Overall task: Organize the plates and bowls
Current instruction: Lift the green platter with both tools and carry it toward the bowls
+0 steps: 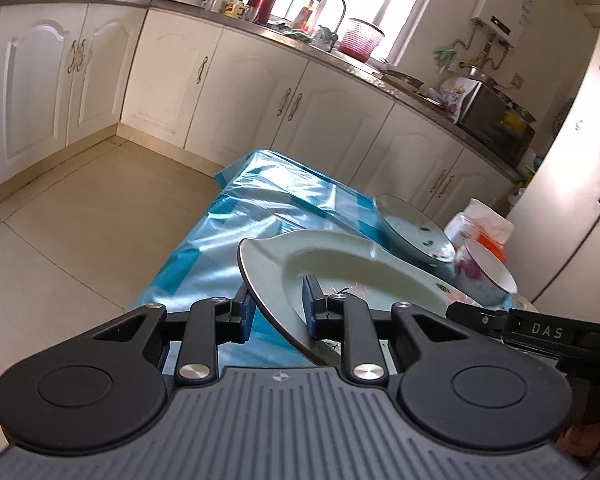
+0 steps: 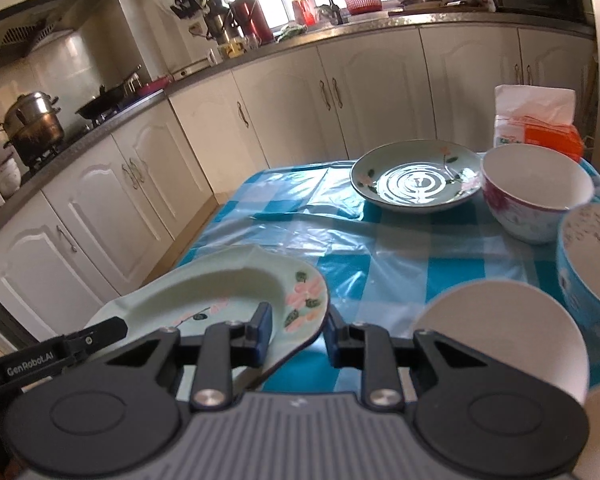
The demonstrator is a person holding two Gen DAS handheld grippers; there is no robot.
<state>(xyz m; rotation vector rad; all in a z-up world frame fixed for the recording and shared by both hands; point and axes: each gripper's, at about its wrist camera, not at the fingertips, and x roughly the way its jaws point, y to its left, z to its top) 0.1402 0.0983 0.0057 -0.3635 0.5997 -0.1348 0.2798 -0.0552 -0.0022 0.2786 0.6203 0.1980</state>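
Observation:
A pale green oval plate (image 1: 340,264) (image 2: 220,292) with pink flowers is held between both grippers, raised over the near left part of the table. My left gripper (image 1: 278,308) is shut on its left rim, one pad above and one below. My right gripper (image 2: 298,330) is shut on the flowered right rim. A round green plate (image 2: 416,180) (image 1: 416,236) lies further back on the blue checked tablecloth (image 2: 380,248). A white bowl with purple flowers (image 2: 536,192) (image 1: 484,272) stands to its right. A blue bowl (image 2: 592,264) and a plain white bowl (image 2: 500,332) sit nearer on the right.
A tissue pack (image 2: 536,120) stands at the table's far right corner. White kitchen cabinets (image 2: 300,100) run along the back and left, with tiled floor (image 1: 80,220) between them and the table. A tall white fridge (image 1: 580,160) stands at the right.

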